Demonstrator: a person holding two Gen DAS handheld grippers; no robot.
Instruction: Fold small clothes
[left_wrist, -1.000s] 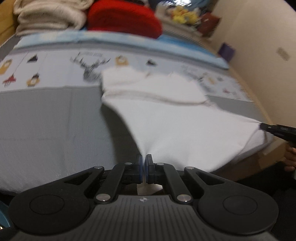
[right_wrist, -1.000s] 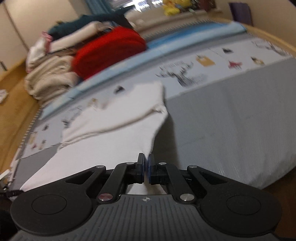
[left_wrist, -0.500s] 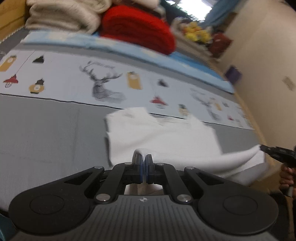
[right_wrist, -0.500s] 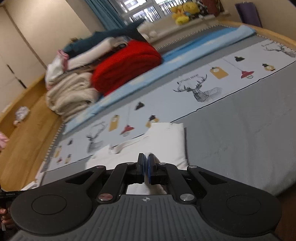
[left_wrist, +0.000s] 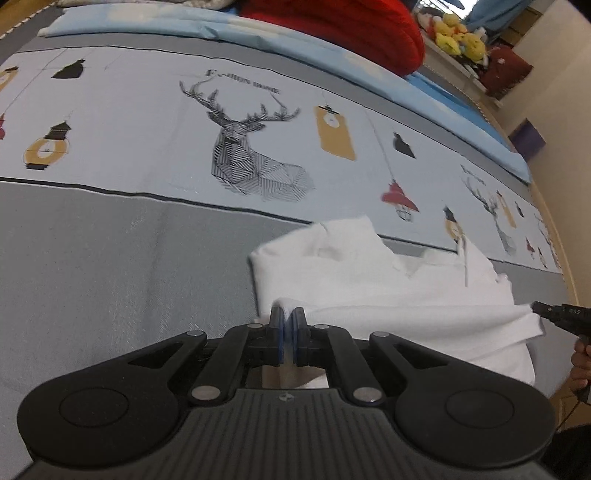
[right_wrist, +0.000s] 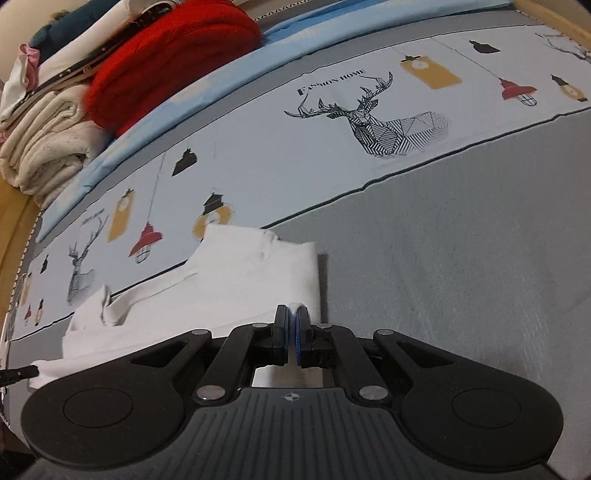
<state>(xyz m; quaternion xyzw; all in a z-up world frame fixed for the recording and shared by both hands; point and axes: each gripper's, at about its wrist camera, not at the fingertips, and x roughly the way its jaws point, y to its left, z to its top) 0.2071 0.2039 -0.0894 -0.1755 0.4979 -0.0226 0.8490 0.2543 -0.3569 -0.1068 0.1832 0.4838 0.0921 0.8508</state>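
On grey bedspread (left_wrist: 110, 266): left gripper (left_wrist: 287, 319) and right gripper (right_wrist: 291, 317) both clamped on white shirt (left_wrist: 369, 280) hem

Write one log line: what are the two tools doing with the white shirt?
left tool: shut on white shirt | right tool: shut on white shirt | bed: underneath

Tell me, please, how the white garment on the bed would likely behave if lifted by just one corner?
The white garment looks thin and floppy: it sags between the left gripper and right gripper, both pinching its edge. It is probably light, since two small pinches carry the fold. Lifted by one corner it would likely droop and unfold, because its layers lie loose on the bed.
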